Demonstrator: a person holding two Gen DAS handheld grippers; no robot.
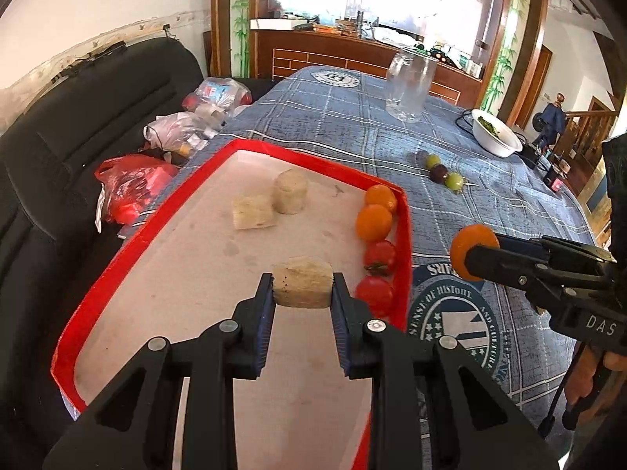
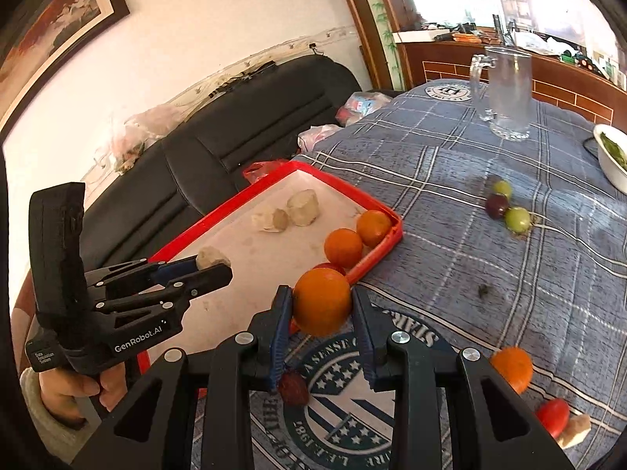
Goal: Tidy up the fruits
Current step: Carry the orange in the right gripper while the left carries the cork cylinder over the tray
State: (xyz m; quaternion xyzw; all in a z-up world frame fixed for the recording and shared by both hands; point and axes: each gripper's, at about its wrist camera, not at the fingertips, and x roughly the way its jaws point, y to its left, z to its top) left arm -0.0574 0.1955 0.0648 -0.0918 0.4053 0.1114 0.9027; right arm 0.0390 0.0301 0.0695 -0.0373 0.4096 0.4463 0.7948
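Observation:
My left gripper (image 1: 302, 280) is shut on a pale fruit chunk (image 1: 301, 290) above the white floor of the red-rimmed tray (image 1: 117, 274). Two more pale chunks (image 1: 270, 201) lie at the tray's far end. Along its right rim sit two oranges (image 1: 374, 222) and two tomatoes (image 1: 379, 256). My right gripper (image 2: 321, 293) is shut on an orange (image 2: 321, 305) just outside the tray's near right rim (image 2: 378, 256). In the right wrist view the left gripper (image 2: 213, 264) shows over the tray with its chunk (image 2: 209, 254).
On the blue plaid cloth lie three grapes (image 2: 505, 205), a loose orange (image 2: 511, 368), a tomato (image 2: 552, 415), a pale chunk (image 2: 576, 429) and a dark date (image 2: 294, 387). A glass mug (image 2: 505, 94) and white bowl (image 2: 611, 156) stand farther back. A black sofa (image 1: 78, 137) holds plastic bags.

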